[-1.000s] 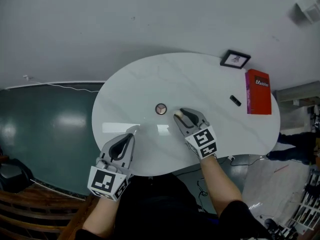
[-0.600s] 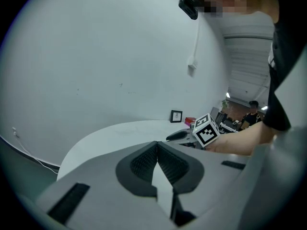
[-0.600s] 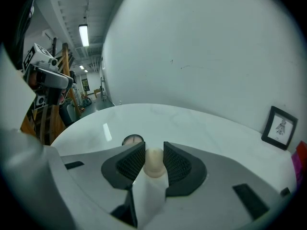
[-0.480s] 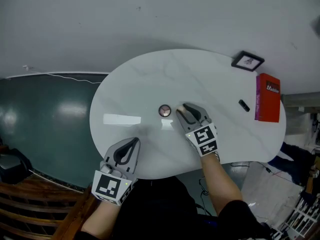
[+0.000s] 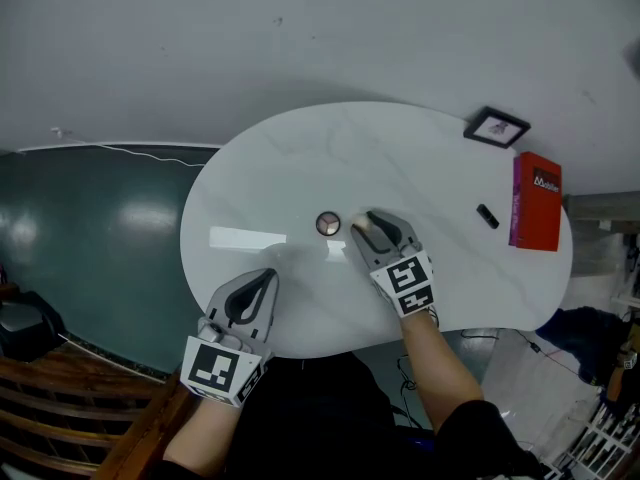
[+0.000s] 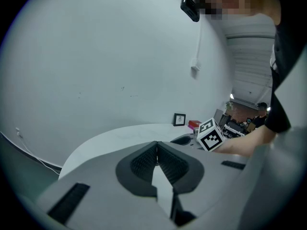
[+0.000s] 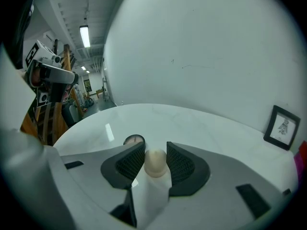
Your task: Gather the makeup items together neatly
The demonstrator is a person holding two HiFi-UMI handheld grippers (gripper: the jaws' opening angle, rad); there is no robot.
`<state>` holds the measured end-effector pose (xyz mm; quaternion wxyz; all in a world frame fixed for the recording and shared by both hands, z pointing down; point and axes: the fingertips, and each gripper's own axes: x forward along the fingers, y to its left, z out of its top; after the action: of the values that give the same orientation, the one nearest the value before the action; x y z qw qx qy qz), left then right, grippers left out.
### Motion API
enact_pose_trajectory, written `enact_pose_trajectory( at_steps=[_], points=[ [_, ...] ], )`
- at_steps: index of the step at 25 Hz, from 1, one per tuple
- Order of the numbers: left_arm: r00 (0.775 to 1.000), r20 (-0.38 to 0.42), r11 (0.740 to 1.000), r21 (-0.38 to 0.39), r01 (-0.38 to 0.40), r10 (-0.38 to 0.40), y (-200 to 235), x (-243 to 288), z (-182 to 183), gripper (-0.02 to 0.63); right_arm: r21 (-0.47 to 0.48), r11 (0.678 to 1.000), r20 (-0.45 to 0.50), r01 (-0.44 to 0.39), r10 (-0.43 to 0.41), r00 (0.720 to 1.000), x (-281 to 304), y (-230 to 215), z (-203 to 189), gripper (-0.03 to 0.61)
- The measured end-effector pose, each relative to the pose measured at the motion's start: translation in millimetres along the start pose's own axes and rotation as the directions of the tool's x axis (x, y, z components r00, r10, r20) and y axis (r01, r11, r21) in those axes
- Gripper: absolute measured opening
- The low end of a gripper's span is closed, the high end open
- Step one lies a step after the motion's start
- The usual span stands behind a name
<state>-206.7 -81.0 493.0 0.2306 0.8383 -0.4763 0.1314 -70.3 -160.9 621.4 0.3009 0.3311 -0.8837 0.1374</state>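
gripping beige sponge (image 7: 155, 163), right gripper (image 7: 155, 151); red box (image 5: 536, 203) lettering unreadable

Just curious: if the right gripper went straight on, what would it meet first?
Probably the round compact, just beyond its left jaw; depth is unclear, so it might slip past.

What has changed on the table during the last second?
Right gripper, gripping the beige sponge, sank slightly beside the round compact. Nothing taken or released. Left gripper stayed shut and empty; compact, red box, frame unmoved.
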Motion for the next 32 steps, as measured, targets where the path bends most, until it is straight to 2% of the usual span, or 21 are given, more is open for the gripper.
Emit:
enact_pose_trajectory(
  at_steps=[7, 10, 13, 17, 22, 32],
  points=[
    [0.999, 0.027, 1.0, 0.003, -0.03, 0.03, -9.2, -8.2, 11.7, 0.011, 0.023, 0.999, 0.084, -0.023, 0.021, 0.996, -18.4, -1.6, 22.5, 0.16],
    [0.997, 0.065, 0.999, 0.026, -0.045, 0.043, -17.1, -16.2, 25.4, 0.011, 0.038, 0.999, 0.139, -0.002, -0.003, 0.99, -36.9, -8.6, 37.6, 0.16],
    [0.993, 0.104, 0.997, 0.038, -0.065, 0.061, -24.2, -26.8, 40.8, 0.011, 0.086, 0.996, 0.208, 0.024, -0.041, 0.977, -61.4, -16.4, 59.5, 0.158],
    [0.985, 0.159, 0.996, 0.039, -0.075, 0.068, -33.2, -45.6, 58.6, 0.011, 0.118, 0.992, 0.314, 0.038, -0.074, 0.947, -108.6, -11.4, 93.5, 0.136],
    [0.979, 0.206, 0.994, 0.1, -0.036, 0.014, -47.4, -65.4, 75.6, 0.011, 0.13, 0.99, 0.399, 0.054, -0.102, 0.911, -165.4, 4.6, 119.9, 0.07],
    [0.965, 0.246, 0.974, 0.222, 0.032, -0.087, -57.5, -87.7, 97.8, 0.011, 0.165, 0.982, 0.448, 0.096, -0.161, 0.879, -236.3, 41.6, 133.3, 0.043]
  ],
)
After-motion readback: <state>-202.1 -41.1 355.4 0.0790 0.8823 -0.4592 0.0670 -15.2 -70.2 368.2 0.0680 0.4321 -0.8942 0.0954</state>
